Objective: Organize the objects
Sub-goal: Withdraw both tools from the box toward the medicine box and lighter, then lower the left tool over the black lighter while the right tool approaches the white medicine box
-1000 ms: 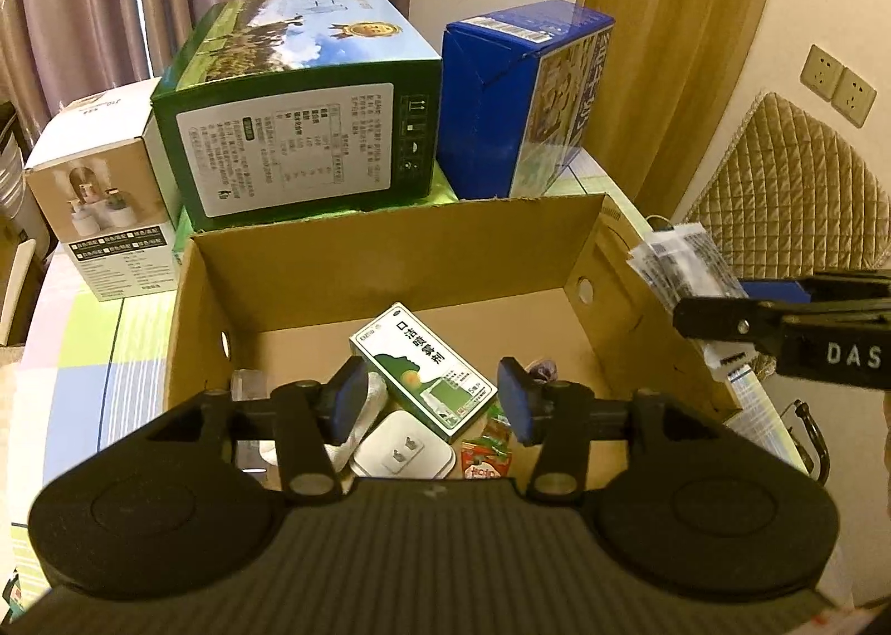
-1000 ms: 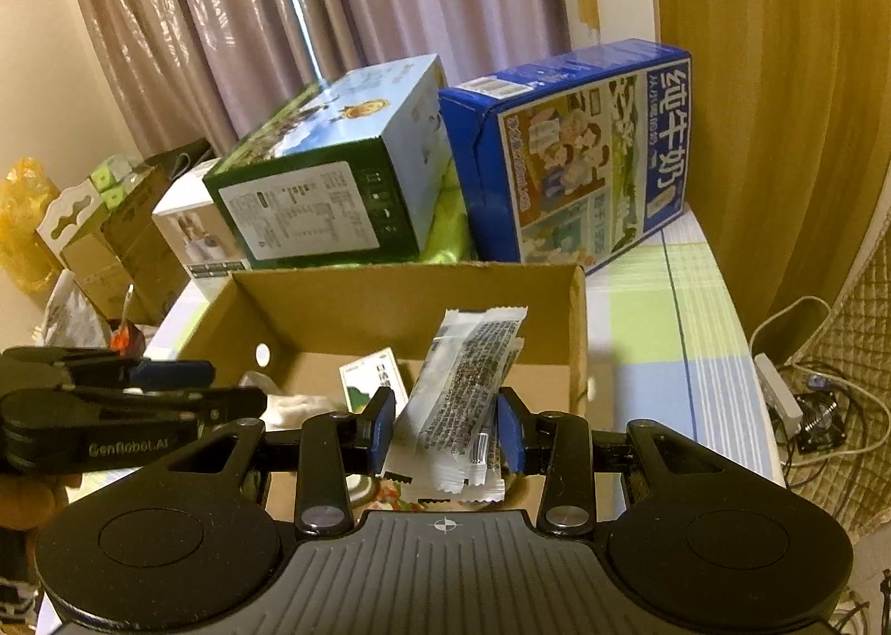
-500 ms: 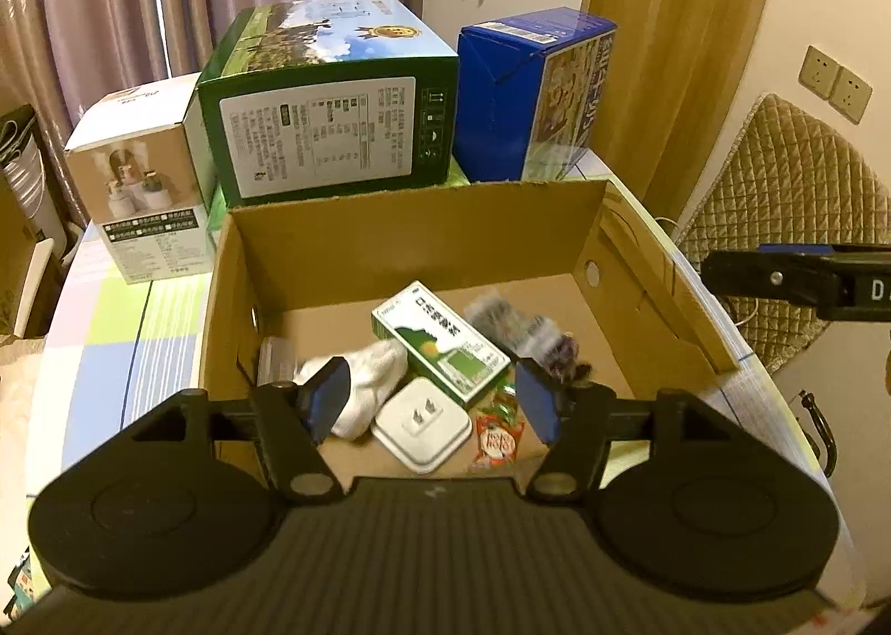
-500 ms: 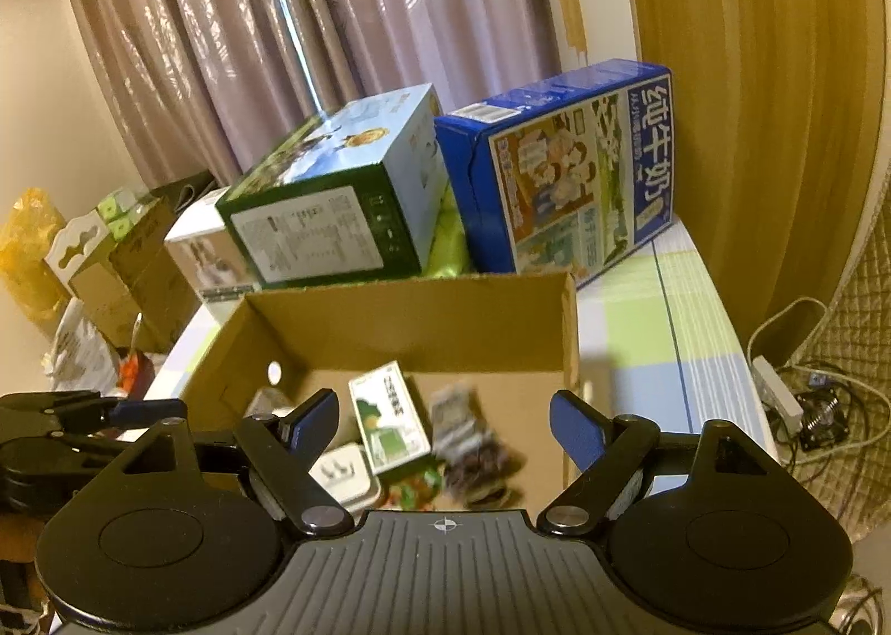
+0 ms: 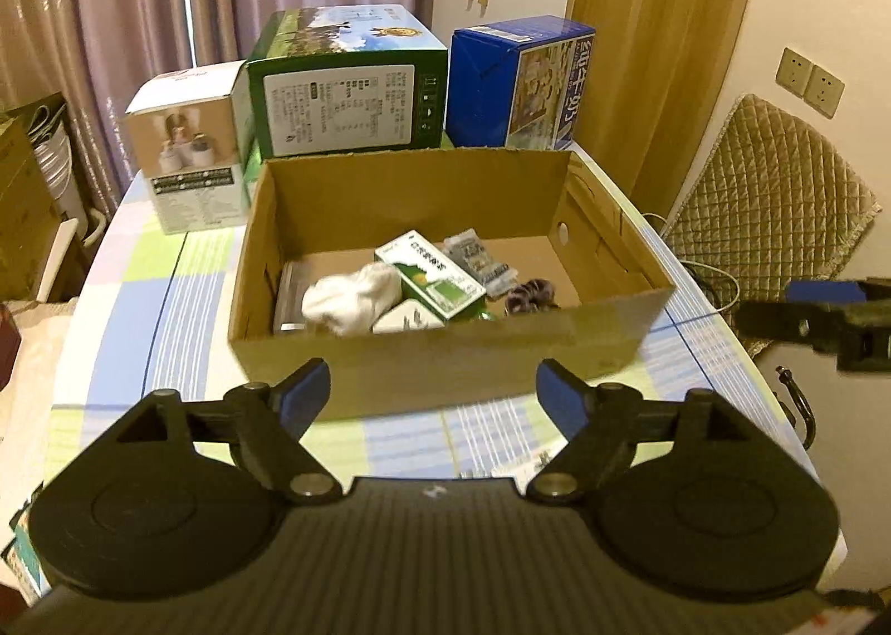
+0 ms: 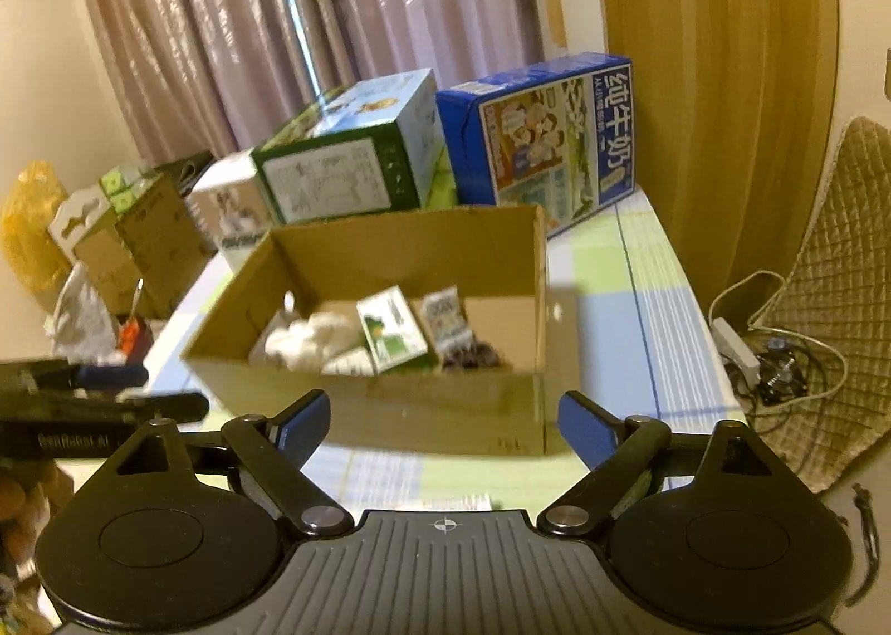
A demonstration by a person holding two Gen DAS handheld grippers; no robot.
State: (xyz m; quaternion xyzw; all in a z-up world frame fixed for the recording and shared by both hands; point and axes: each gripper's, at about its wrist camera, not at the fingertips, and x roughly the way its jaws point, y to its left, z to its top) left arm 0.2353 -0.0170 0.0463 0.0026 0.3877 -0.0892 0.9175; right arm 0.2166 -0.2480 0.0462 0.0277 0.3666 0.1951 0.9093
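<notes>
Left wrist view: the left gripper (image 5: pixel 431 392) is spread wide w/ nothing between its blue pads. Just ahead of it the cardboard box (image 5: pixel 445 351) sits on the checked tablecloth (image 5: pixel 139 312). Inside the box, from left to right: a white sock (image 5: pixel 351 295), a green-white carton (image 5: pixel 429 276) leaning over a white plug adapter (image 5: pixel 409 320), a printed snack packet (image 5: pixel 479 259) and a small dark item (image 5: pixel 532 292), too blurry to name. Beyond the box stand a white box (image 5: pixel 189 145), a green box (image 5: pixel 345 83) and a blue milk box (image 5: pixel 520 83). The right gripper shows at the far right edge.

Right wrist view: the right gripper (image 6: pixel 440 420) is also wide apart and empty, near side of the box just ahead. The packet (image 6: pixel 448 317) lies in the box, right of the carton. Picture is a bit blurry.
</notes>
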